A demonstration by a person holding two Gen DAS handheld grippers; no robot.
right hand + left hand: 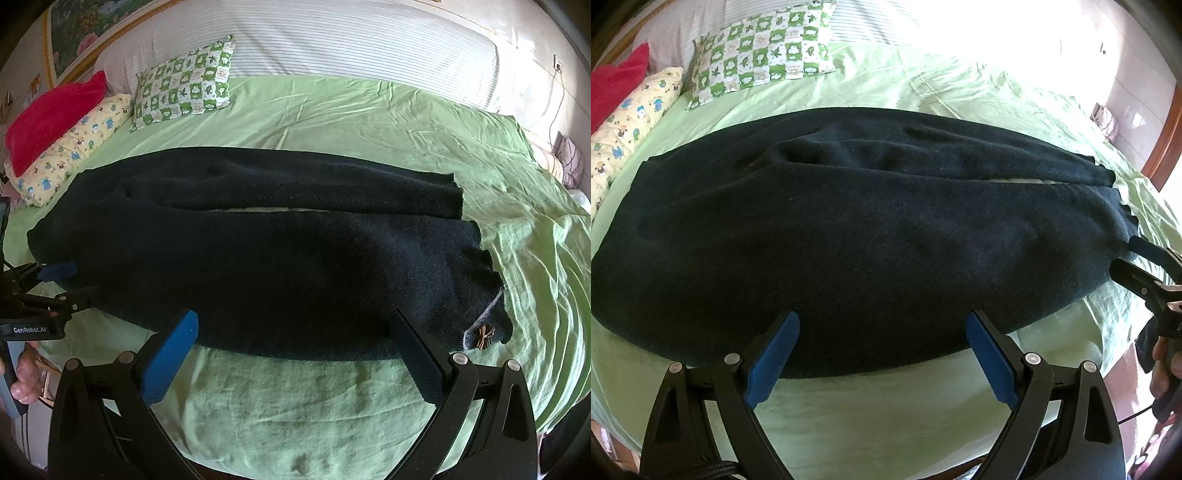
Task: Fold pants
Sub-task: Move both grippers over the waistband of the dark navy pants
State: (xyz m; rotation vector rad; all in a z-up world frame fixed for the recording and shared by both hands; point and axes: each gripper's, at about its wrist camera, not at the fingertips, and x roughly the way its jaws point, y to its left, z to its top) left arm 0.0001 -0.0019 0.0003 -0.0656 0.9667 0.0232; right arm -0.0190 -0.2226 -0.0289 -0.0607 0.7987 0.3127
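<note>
Left tool (882, 325) gapes over pants' (849, 229) near edge, bare sheet (886, 413) below.

Daylight floods in beyond and right of the claws, blowing the bedsheet (960, 85) white in the left view; fisheye bends edges.

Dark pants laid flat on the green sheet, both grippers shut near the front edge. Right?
Not quite: both grippers are open. The left gripper and right gripper each show jaws spread wide in their own wrist views, empty. The dark pants do lie flat on the green sheet.
</note>
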